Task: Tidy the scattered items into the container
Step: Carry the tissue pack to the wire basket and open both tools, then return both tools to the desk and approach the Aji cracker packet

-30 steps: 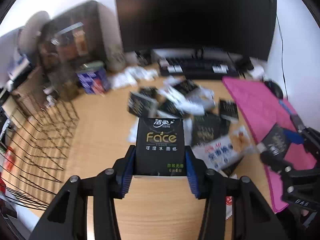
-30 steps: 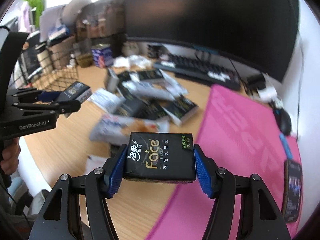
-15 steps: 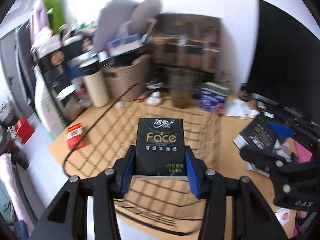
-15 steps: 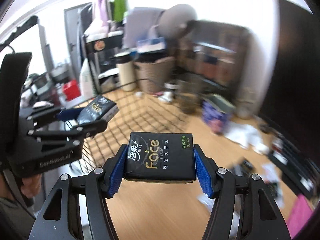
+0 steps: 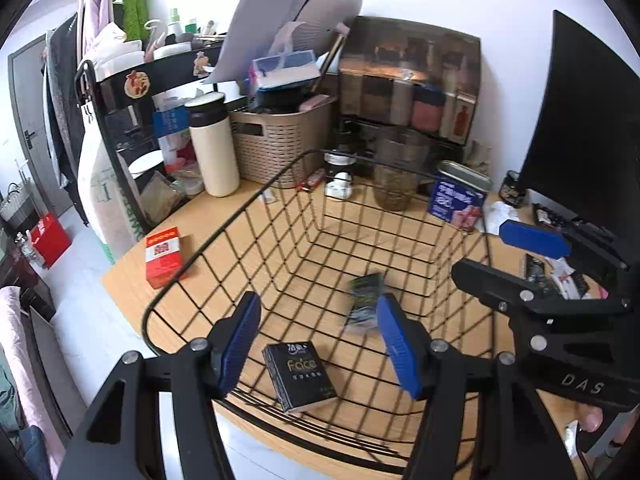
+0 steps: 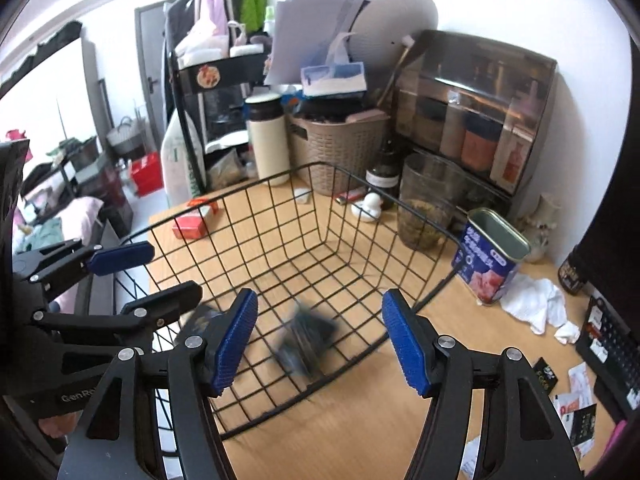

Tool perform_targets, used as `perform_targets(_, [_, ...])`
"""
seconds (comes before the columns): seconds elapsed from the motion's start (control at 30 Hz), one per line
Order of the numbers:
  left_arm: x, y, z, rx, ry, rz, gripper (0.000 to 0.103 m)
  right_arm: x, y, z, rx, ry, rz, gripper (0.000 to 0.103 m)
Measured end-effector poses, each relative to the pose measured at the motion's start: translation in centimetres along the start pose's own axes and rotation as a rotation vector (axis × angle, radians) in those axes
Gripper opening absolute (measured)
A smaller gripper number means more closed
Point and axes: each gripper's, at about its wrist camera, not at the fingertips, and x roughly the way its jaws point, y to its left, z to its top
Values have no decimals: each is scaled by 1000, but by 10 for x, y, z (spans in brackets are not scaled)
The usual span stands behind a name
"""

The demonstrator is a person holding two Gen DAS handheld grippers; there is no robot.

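A black "Face" tissue pack (image 5: 299,376) lies flat on the floor of the black wire basket (image 5: 224,232), lower centre of my left view. A second tissue pack (image 5: 364,300), motion-blurred, sits mid-frame inside the basket; whether it touches the floor, I cannot tell. My left gripper (image 5: 318,346) is spread wide, holding nothing. My right gripper (image 6: 320,344) likewise gapes empty over the basket. A blue tin (image 6: 490,256) stands just beside the basket, right of centre.
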Motion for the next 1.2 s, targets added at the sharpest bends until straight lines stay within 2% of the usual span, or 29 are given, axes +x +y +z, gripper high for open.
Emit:
perform_targets(0.3, [-2, -66, -10, 108, 36, -71, 66, -45, -37, -44, 34, 18, -42, 64])
perform_targets(0.47, [-22, -125, -23, 203, 20, -174, 68, -89, -74, -90, 81, 25, -121, 64])
perform_targets(0.57, [-21, -169, -38, 298, 57, -245, 71, -119, -101, -120, 126, 24, -197, 64])
perform_targets(0.7, [-4, -218, -70, 396, 134, -285, 71, -149, -134, -165, 214, 54, -288, 65])
perform_targets(0.8, [3, -245, -89, 445, 182, -332, 71, -160, -150, -196, 264, 89, -324, 65])
perform_targets(1.0, [9, -266, -99, 500, 192, -327, 71, -176, -170, -244, 335, 138, -377, 65])
perform_targets(1.1, [18, -266, -87, 482, 188, -308, 71, -181, -178, -261, 344, 181, -418, 65])
perform_targets(1.2, [29, -272, -72, 471, 171, -312, 71, -178, -180, -271, 339, 212, -389, 65])
